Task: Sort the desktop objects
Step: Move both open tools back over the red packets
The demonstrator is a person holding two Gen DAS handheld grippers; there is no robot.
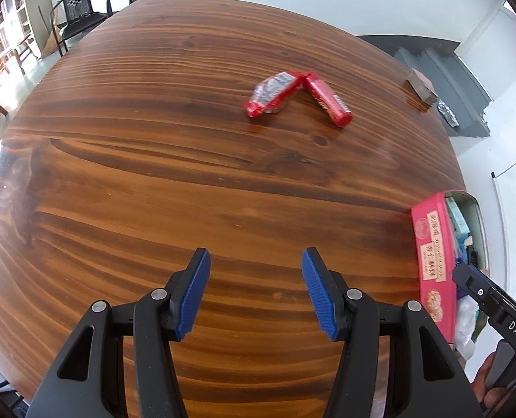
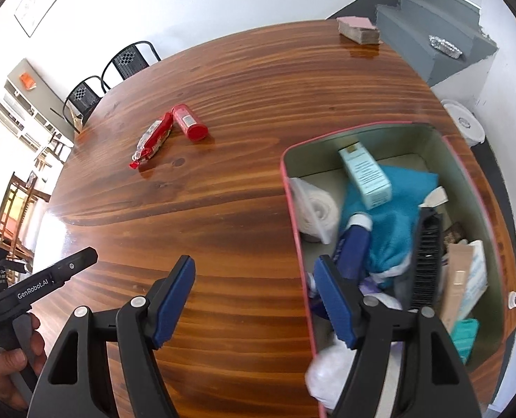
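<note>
Left claw (image 1: 256, 291) spread, empty, over bare tabletop (image 1: 188, 174). Red snack packet (image 1: 273, 94) and red tube (image 1: 327, 99) lie touching, well ahead. Right claw (image 2: 254, 297) spread, empty; pink box (image 2: 294, 209) at its right finger.

Table (image 2: 223, 209) is glossy varnished wood with strong grain and window glare. Red snack wrapper (image 1: 273, 94) is shiny crinkled plastic film; red tube (image 1: 327, 99) beside it is smooth plastic. Box (image 2: 294, 209) has a matt metal-looking inside wall, holding teal cloth (image 2: 394, 223), a matt cardboard carton (image 2: 364, 177) and a black ribbed plastic comb (image 2: 427, 261). Gripper pads (image 1: 195, 292) are ribbed blue rubber.
</note>
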